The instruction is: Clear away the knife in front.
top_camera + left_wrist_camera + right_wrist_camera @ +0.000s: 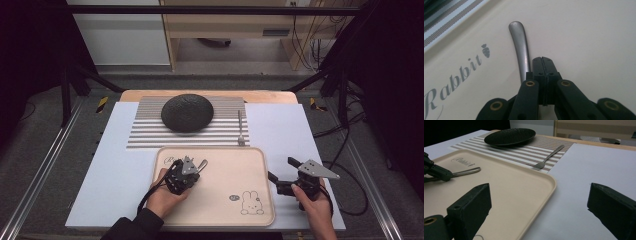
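— Where the left tool hangs over the tray, how does the metal handle lie to it?

— Close in, at about 1 o'clock of the tool in the high view. In the left gripper view the jaws are pressed flat together with nothing showing between their tips. The handle runs along their left side and out toward 11 o'clock, its rounded end free over the tray. Its other end is hidden under the tool, so I cannot tell what kind of utensil it is, or whether it is pinched lower down.

— And the surface?

— The tray is beige, with a raised rim, "Rabbit" lettering at its 10 o'clock corner and a rabbit drawing at 5 o'clock. It sits on a white sheet that covers the wooden worktop. At the tray's 12 o'clock lies a striped mat carrying a black plate, with a fork along the mat's right edge, tines toward the tray.

— The right side?

— The right tool is at the tray's 3 o'clock, just past the rim, over bare sheet. Its jaws stand wide apart and hold nothing.

— Room to move?

— Most of the tray's middle is bare. The sheet is bare at 9 o'clock and 3 o'clock. Dark frame bars flank the worktop, and grey floor and pale furniture lie beyond.
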{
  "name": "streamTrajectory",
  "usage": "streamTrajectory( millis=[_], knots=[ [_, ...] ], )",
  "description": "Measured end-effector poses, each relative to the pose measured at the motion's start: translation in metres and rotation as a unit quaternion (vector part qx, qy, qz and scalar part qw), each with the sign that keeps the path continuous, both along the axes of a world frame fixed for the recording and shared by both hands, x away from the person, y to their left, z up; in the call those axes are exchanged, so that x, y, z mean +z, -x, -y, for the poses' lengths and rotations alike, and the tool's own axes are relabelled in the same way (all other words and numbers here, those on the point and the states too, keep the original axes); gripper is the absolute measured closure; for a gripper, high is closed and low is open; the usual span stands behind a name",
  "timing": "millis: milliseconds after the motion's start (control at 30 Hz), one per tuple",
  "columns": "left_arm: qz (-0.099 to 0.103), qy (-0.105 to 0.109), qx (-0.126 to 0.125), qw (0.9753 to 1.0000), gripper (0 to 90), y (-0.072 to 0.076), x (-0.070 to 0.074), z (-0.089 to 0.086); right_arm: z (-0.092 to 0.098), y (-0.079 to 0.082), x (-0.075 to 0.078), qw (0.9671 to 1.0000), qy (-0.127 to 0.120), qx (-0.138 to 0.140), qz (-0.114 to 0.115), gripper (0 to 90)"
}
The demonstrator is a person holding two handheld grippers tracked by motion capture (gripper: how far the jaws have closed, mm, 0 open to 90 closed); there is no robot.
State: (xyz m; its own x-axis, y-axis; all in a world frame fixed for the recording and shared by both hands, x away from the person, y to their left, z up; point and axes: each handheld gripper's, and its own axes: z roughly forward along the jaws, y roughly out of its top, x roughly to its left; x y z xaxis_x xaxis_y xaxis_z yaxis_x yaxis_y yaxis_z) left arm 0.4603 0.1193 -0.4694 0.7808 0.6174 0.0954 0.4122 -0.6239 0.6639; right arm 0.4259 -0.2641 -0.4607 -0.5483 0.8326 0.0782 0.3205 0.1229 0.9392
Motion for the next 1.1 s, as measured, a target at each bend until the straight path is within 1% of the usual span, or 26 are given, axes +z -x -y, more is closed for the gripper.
streamTrajectory(
  millis=[167, 300, 400, 600, 667, 700, 733, 833, 1100],
  knots=[
    [-0.002, 0.001, 0.004, 1.0000, 90.0, -0.004, 0.000, -0.003, 0.000, 0.000, 0.000, 1.0000, 0.000, 0.000, 0.000, 5.5],
    [0.003, -0.015, 0.002, 0.9999, 90.0, -0.009, 0.001, -0.002, 0.000, 0.000, 0.000, 1.0000, 0.001, 0.001, 0.000, 5.5],
    [0.005, -0.018, 0.009, 0.9998, 90.0, -0.014, 0.002, -0.004, 0.000, 0.000, 0.000, 1.0000, 0.001, 0.001, 0.001, 5.5],
    [-0.001, -0.021, 0.029, 0.9994, 90.0, -0.023, 0.003, -0.017, 0.001, 0.000, 0.000, 1.0000, -0.001, -0.001, 0.000, 5.5],
    [-0.007, -0.016, 0.034, 0.9993, 90.0, -0.026, 0.003, -0.023, 0.000, 0.000, 0.000, 1.0000, -0.001, 0.000, -0.001, 5.4],
    [-0.007, -0.014, 0.038, 0.9992, 90.0, -0.027, 0.003, -0.025, 0.000, 0.000, 0.000, 1.0000, 0.001, 0.000, 0.000, 5.4],
    [-0.007, -0.016, 0.041, 0.9990, 90.0, -0.027, 0.003, -0.028, 0.000, 0.000, 0.000, 1.0000, 0.000, 0.000, -0.001, 5.4],
    [-0.008, -0.016, 0.046, 0.9988, 90.0, -0.028, 0.003, -0.035, 0.000, 0.000, 0.000, 1.0000, 0.000, 0.000, 0.000, 5.4],
    [-0.008, -0.019, 0.054, 0.9983, 90.0, -0.025, 0.004, -0.047, 0.000, 0.000, 0.000, 1.0000, 0.001, 0.002, -0.001, 5.4]
  ],
)
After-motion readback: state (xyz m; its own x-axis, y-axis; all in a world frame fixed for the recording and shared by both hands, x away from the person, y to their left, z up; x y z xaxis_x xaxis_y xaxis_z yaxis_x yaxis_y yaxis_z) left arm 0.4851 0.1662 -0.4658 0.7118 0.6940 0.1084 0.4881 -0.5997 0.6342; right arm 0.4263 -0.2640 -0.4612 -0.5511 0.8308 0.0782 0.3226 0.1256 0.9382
